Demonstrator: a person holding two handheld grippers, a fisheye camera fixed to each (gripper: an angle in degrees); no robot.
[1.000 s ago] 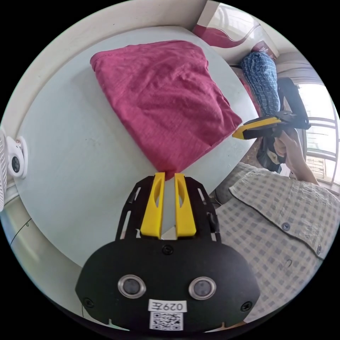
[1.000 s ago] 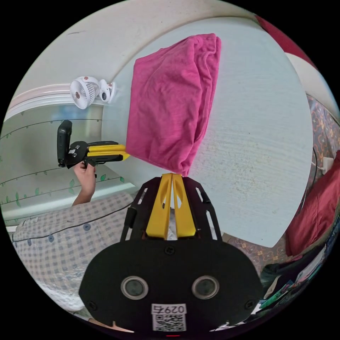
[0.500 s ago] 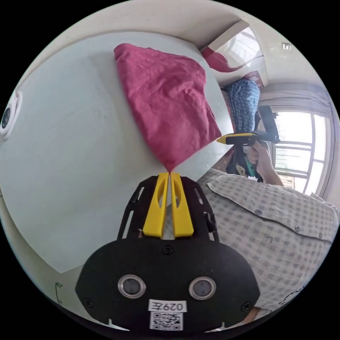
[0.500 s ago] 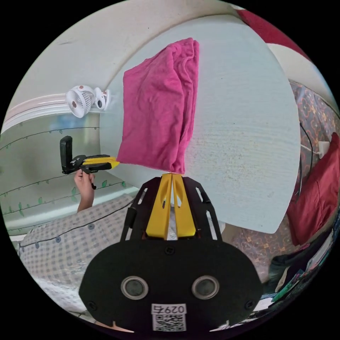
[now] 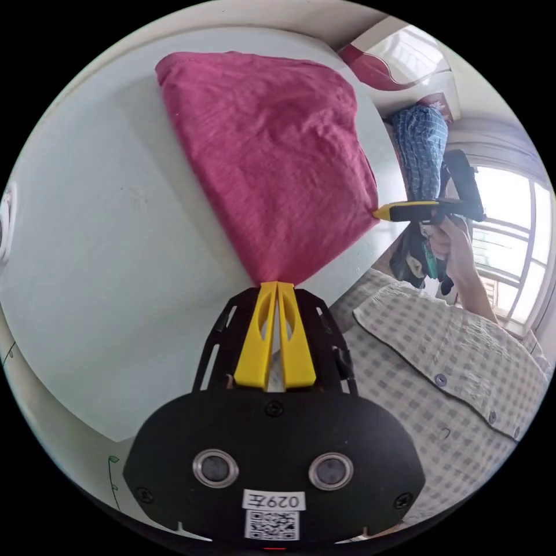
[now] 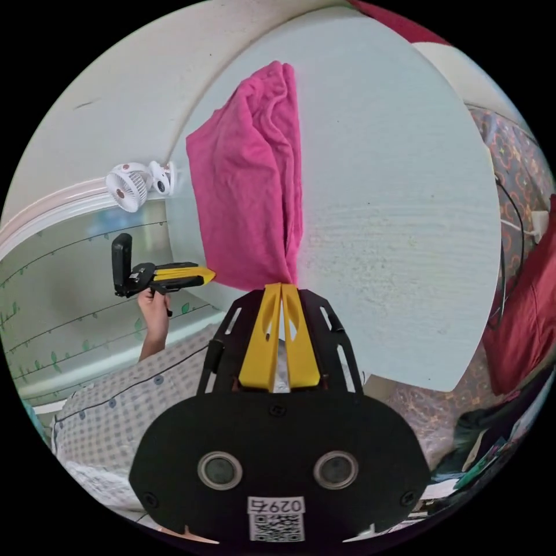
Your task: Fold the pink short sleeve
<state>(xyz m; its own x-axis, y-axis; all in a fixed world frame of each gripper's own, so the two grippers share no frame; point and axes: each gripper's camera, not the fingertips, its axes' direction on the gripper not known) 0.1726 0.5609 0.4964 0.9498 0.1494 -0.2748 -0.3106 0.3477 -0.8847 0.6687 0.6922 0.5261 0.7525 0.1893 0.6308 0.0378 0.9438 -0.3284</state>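
The pink short sleeve (image 5: 272, 156) is folded into a compact panel, its far part resting on the pale table (image 5: 104, 243). My left gripper (image 5: 278, 284) is shut on the near corner of the cloth. In the right gripper view the same garment (image 6: 249, 185) hangs lifted from the table, and my right gripper (image 6: 281, 285) is shut on its other near corner. The right gripper (image 5: 379, 213) also appears in the left gripper view, at the cloth's right corner. The left gripper (image 6: 211, 272) appears in the right gripper view, at the cloth's left edge.
A person in a checked shirt (image 5: 452, 370) stands at the table's near edge. A small white fan (image 6: 130, 185) is clipped by the wall. Blue checked cloth (image 5: 423, 145) hangs beyond the table. A dark red cushion (image 6: 521, 324) lies at the right.
Both grippers have stayed shut on the garment's near corners, and both views have shifted. In the left gripper view the cloth now looks larger and closer.
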